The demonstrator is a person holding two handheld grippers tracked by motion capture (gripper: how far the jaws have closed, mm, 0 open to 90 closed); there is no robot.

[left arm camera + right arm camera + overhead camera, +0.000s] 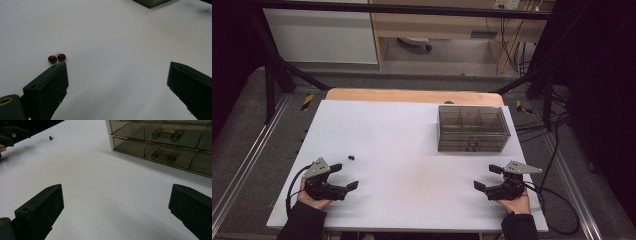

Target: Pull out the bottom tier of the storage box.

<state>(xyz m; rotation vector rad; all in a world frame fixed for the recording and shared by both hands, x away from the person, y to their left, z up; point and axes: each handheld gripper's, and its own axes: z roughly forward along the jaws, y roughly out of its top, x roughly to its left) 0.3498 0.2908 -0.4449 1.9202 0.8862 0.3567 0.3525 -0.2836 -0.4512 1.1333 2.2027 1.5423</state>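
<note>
Two small dark red round beads (57,58) lie side by side on the white table top (412,165); from above they show as a dark speck (351,157) just beyond my left gripper (345,176). That gripper rests near the front left, open and empty, jaws pointing right. My right gripper (488,177) rests near the front right, open and empty, jaws pointing left. In the right gripper view the beads (50,138) are a tiny spot far off. A smoky clear drawer box (472,127) stands at the back right, its two drawer fronts with handles (165,135) shut.
The white top lies on a wooden table (412,95) inside a black metal frame (277,70). Cables (557,200) trail off the right edge. The stretch between the two grippers is bare white surface.
</note>
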